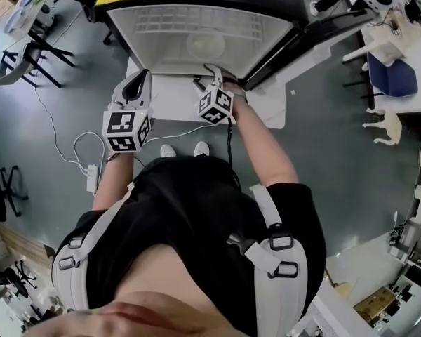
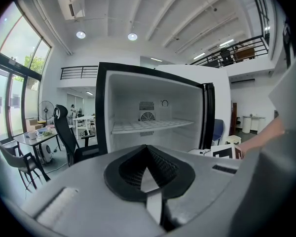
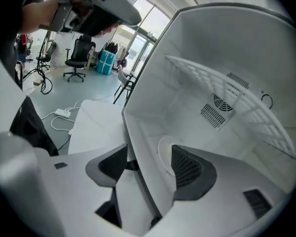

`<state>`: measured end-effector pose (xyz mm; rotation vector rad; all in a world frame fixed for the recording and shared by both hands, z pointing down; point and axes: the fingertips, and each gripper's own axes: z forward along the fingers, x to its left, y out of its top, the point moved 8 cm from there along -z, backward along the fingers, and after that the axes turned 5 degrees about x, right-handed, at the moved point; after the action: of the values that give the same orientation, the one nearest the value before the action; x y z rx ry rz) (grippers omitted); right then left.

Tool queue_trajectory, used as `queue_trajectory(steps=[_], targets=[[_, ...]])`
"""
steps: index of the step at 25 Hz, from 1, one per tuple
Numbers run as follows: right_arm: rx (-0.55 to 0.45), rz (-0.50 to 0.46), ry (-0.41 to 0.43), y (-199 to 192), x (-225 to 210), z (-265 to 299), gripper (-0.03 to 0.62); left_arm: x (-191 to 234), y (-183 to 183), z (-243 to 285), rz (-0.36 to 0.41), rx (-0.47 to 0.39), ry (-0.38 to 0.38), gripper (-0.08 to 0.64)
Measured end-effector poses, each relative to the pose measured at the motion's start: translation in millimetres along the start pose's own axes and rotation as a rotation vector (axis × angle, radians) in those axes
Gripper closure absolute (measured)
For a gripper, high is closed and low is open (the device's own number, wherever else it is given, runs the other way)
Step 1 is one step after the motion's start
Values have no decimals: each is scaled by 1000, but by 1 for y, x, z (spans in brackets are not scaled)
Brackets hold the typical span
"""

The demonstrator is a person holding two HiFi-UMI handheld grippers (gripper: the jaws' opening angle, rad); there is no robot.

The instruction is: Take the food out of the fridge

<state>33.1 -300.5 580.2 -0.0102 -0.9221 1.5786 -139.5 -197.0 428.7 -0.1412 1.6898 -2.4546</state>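
Note:
The fridge stands open, white inside, with a wire shelf. A pale round plate lies on its floor; I cannot tell what is on it. My right gripper is at the fridge's front lip, open. In the right gripper view my right gripper straddles the lip of the fridge, with the plate just beyond its fingers and nothing between them. My left gripper hangs outside the fridge to the left, shut and empty. In the left gripper view my left gripper faces the shelf.
The fridge door hangs open at the right. A white board lies on the floor before the fridge. A power strip and its cable lie at the left. Chairs and tables stand around.

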Motion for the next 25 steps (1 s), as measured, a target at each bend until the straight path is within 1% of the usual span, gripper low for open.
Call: queue_trajectory(steps=[4,9,16,25], targets=[[85,-59,30,-4,1,29,325,12,-5,-6,-8,11,27,558],[180,-81,78,-11,-6,61,322,24,-12,-15,-16,25,62,558],[274,-115,175,-15,-9,93,290,41,-22,-26,-33,51,109,558],[354,-125,221,-27,-16,117,255,50,-30,-32,-37,74,146,558]])
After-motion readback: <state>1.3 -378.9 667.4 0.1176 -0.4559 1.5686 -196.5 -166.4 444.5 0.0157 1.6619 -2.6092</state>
